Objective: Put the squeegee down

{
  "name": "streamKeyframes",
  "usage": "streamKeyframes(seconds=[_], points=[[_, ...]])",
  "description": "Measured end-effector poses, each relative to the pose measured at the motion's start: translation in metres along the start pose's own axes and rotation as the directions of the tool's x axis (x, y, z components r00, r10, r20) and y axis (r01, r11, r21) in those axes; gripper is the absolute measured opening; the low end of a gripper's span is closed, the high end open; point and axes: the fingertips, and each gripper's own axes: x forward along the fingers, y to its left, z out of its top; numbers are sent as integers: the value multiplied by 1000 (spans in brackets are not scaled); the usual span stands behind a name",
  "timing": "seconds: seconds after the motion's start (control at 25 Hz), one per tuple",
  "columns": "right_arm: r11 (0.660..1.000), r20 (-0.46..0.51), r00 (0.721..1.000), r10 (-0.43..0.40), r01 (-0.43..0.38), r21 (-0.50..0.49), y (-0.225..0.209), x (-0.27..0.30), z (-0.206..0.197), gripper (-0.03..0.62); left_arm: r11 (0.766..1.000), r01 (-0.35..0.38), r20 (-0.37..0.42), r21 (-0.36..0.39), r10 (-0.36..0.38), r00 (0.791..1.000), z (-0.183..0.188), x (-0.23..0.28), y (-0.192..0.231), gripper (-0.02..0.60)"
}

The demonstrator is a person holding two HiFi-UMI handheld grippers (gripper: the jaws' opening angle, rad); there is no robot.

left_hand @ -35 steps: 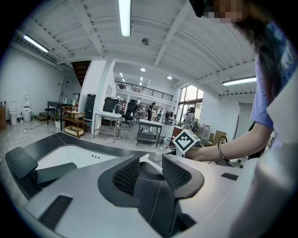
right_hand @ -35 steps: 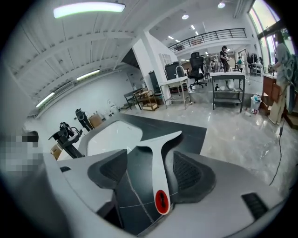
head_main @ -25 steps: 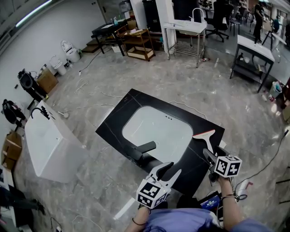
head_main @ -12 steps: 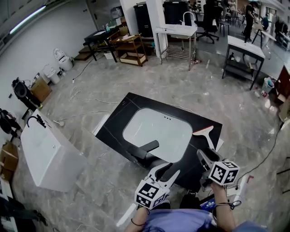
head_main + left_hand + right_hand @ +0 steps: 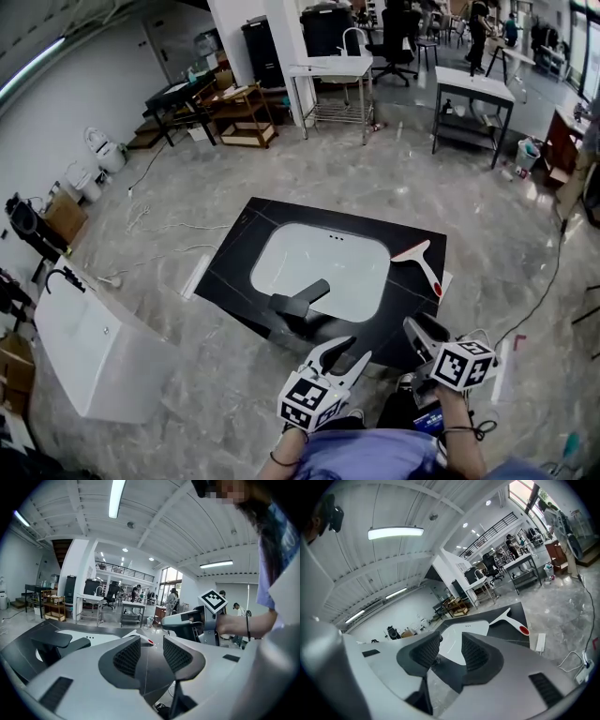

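The squeegee (image 5: 422,263), white with a red handle end, lies flat on the black countertop (image 5: 242,265), just right of the white basin (image 5: 319,267). It also shows in the right gripper view as the squeegee (image 5: 509,618) and, small, in the left gripper view as the squeegee (image 5: 141,637). My right gripper (image 5: 419,330) hangs short of the countertop's near edge, apart from the handle. Its jaws are closing with nothing between them. My left gripper (image 5: 343,354) is beside it on the left, open and empty.
A black faucet (image 5: 300,300) stands at the basin's near rim. A white sink unit (image 5: 94,347) sits on the floor at left. Cables trail over the marble floor. A wooden cart (image 5: 234,112) and metal tables (image 5: 469,94) stand at the back.
My right gripper has drawn back from the squeegee's handle toward the person, and its jaws have narrowed. The squeegee stays on the countertop. My left gripper has also pulled back a little.
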Motion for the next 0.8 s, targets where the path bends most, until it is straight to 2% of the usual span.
streamKeyframes(seconds=[0.36, 0.6, 0.8], points=[[999, -8, 999, -35, 35, 32, 15, -37, -45, 158, 998, 55, -11, -6, -55, 998, -20, -26, -12, 161], [999, -20, 999, -28, 29, 37, 20, -62, -49, 144, 995, 95, -8, -11, -95, 995, -22, -23, -35, 160], [999, -32, 999, -14, 15, 34, 24, -82, -44, 135, 996, 81, 0, -20, -82, 997, -14, -27, -49, 161]])
